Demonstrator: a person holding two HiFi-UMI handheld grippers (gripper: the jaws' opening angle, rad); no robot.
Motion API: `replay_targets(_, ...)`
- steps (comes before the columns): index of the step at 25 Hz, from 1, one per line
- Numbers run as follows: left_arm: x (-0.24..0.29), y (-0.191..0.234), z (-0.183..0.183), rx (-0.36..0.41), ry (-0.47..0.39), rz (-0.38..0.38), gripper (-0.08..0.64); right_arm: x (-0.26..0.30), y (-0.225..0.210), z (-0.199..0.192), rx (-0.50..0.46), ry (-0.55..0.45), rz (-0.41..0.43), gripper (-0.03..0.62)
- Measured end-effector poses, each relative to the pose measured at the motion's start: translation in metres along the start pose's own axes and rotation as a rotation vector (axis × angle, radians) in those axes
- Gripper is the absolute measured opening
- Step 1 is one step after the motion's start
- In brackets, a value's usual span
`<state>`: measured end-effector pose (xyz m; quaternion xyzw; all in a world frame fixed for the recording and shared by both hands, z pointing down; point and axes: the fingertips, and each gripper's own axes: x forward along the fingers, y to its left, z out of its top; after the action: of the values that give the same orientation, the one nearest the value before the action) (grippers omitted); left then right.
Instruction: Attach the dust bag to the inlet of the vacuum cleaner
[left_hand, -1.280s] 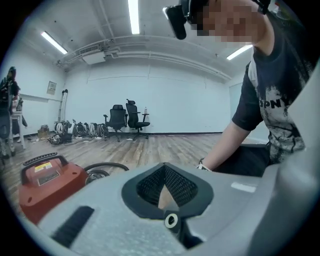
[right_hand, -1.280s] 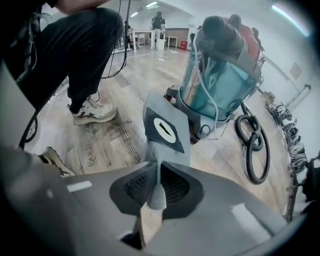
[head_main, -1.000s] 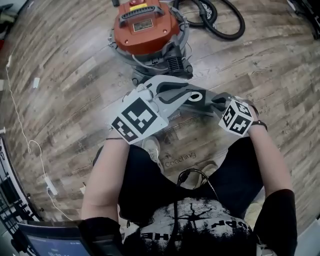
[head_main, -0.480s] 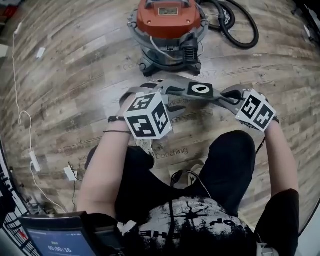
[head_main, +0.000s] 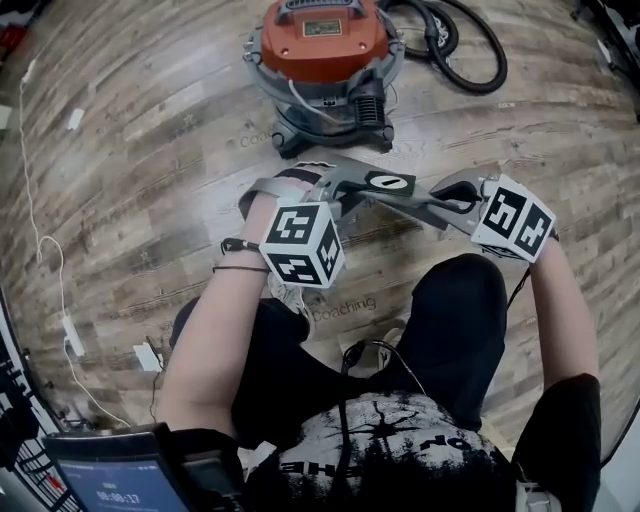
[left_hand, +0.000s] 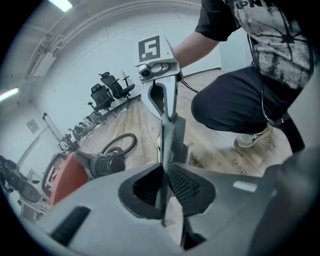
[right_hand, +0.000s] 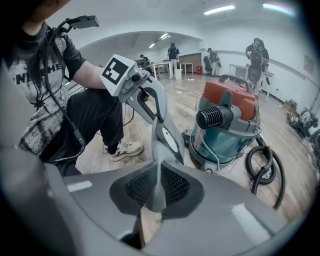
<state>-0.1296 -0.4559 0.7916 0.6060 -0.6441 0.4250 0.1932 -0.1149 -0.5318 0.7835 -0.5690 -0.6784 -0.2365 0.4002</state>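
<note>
Crouching on a wooden floor (head_main: 140, 150), a person holds two grippers with one dust bag (head_main: 372, 196) stretched flat between them. The left gripper (head_main: 338, 188) has one edge of the bag between its jaws, which are closing, and its pads already press on the thin dark edge. The right gripper (head_main: 438, 204) is pinched tight on the opposite edge, with grey bag material squeezed between its ribbed pads. Each gripper carries one marker cube, so two cubes show in the head view. The bag has one dark collar with a single white oval opening (head_main: 392, 182), facing up towards the head camera.

One vacuum cleaner (head_main: 325, 45) stands on the floor just beyond the bag, apart from it and not touching. It has an orange top and a bluish drum. One black ribbed port (right_hand: 214, 118) sticks out of its side. One black hose (head_main: 470, 62) lies coiled on the floor beside the vacuum cleaner. One white cable (head_main: 35, 230) trails across the floor at the far left.
</note>
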Motion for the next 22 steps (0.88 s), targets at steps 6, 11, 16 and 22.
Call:
replay_targets(6,-0.002,0.008,0.007,-0.021,-0.006,-0.002,0.028,-0.003,-0.002,-0.003,0.009,-0.002,-0.021,0.034)
replay_targets(11,-0.007,0.017,0.007,-0.086,0.004,-0.004,0.025,-0.009,-0.009,0.005,-0.028,-0.006,-0.081,0.129)
replay_targets(16,-0.010,0.023,0.007,-0.114,0.021,0.005,0.025,-0.013,-0.008,0.034,-0.124,-0.004,-0.152,0.237)
replay_targets(22,-0.013,0.027,0.017,-0.127,0.007,0.010,0.025,0.010,-0.027,0.033,-0.302,0.183,-0.331,0.101)
